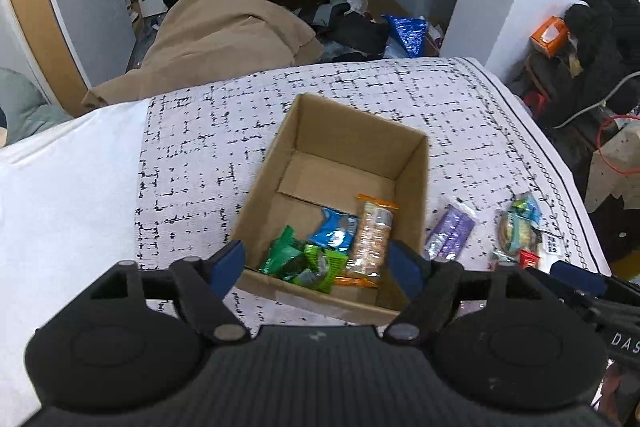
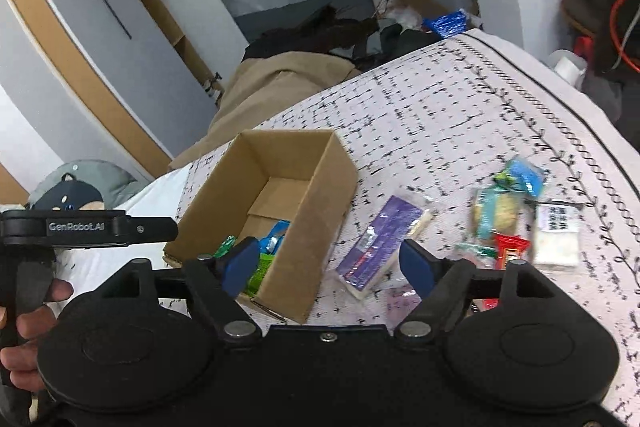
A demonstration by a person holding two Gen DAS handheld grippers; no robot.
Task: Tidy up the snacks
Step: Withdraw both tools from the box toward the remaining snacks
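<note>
An open cardboard box (image 1: 412,163) (image 2: 332,187) stands on the patterned bed cover. Inside lie green packets (image 1: 304,261), a blue packet (image 1: 334,231) and a long orange-ended snack pack (image 1: 370,239). My left gripper (image 1: 320,263) hangs open above the box's near end, with nothing between its blue fingers. Right of the box lies a purple packet (image 1: 450,231) (image 2: 378,241), and beyond it a small heap of mixed snacks (image 1: 518,229) (image 2: 508,215). My right gripper (image 2: 330,265) is open over the purple packet and the box's near right corner, holding nothing.
The bed cover (image 1: 224,131) ends at a black-piped edge (image 2: 600,139) on the right. A white sheet (image 1: 68,187) covers the left. Past the bed lie a tan blanket (image 1: 224,39), dark clothes and clutter. A hand (image 2: 28,319) grips the left gripper's handle.
</note>
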